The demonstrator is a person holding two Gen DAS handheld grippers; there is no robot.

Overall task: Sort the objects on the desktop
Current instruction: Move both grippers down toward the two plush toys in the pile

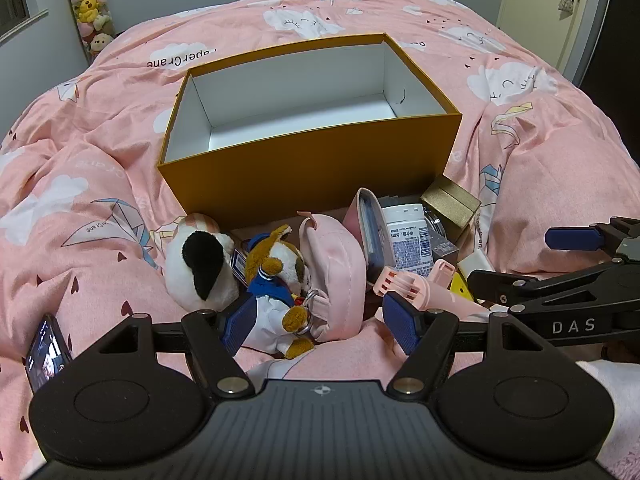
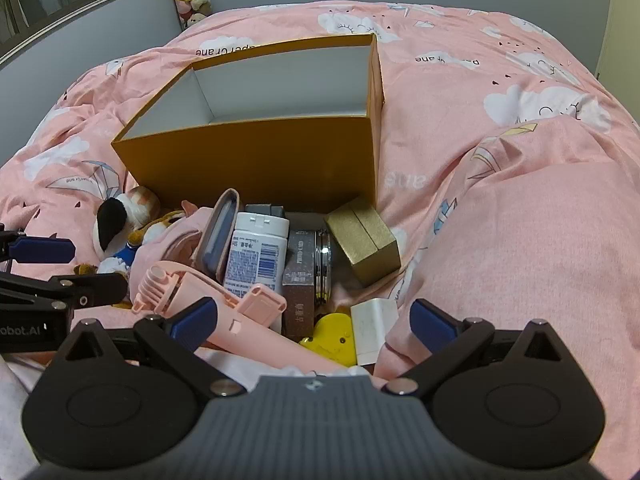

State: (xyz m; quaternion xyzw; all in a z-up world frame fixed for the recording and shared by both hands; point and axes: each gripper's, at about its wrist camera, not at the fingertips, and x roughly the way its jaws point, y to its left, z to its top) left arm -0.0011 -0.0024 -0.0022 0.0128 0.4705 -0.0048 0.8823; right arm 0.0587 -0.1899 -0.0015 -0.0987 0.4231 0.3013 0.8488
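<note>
So I'm holding both rigs over the pile on the bed (image 1: 100, 184) and nothing's been picked yet, I'm basically still choosing the first grab. My left hand-held gripper (image 1: 320, 326) is tilting down with its jaws spread wide and holding nothing, sitting right over the little plush dog in the blue outfit (image 1: 276, 280) and the pink mini backpack (image 1: 334, 276). My right hand-held gripper (image 2: 314, 324) is angling down too, fully open and not holding a thing, hovering over the pink handheld fan (image 2: 224, 312), the yellow toy (image 2: 334, 338) and the white block (image 2: 374, 326).

Just past those I'm seeing the white bottle (image 2: 256, 256), the brown carton (image 2: 299, 280) and the gold box (image 2: 364, 240). Behind everything the orange box (image 1: 312, 160) is sitting empty.

Next move I'm figuring: drop lower, close on 1 item, then lift it over the box's near wall.
</note>
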